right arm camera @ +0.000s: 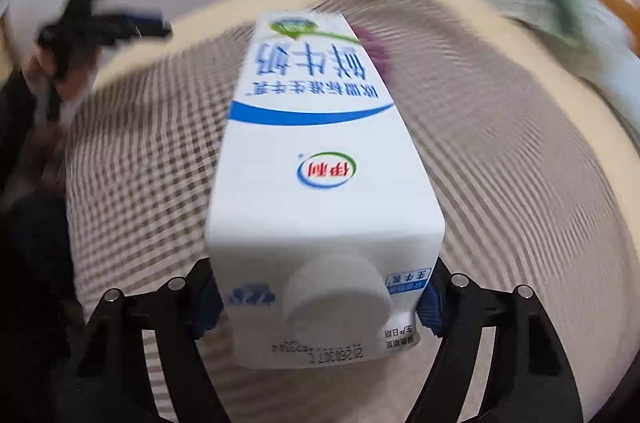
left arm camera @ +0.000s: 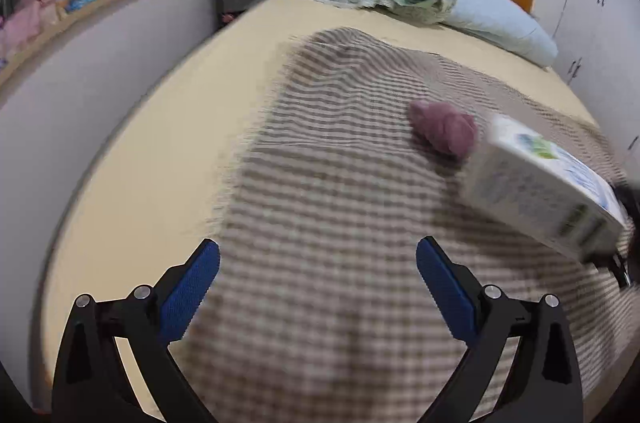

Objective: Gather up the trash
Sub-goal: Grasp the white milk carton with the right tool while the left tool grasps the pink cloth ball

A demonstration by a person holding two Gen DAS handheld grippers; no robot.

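Left wrist view: left gripper (left arm camera: 318, 255) hangs over the striped blanket (left arm camera: 320, 223), jaws wide apart, nothing between them. Purple crumpled wad (left arm camera: 444, 131) lies on the blanket right of centre, probably the next trash item, so the empty gripper looks staged for it. Milk carton (left arm camera: 540, 183) is tilted at the right edge, held off the bed (left arm camera: 168, 127) from its far end.

Right wrist view: right gripper (right arm camera: 320, 303) is clamped on the milk carton (right arm camera: 320, 163) at the cap end, blue pads (right arm camera: 430, 307) pressing both sides. Holding it near the cap keeps the long body sticking out forward, ready to drop in a bin; none visible. Heavy blur around it.
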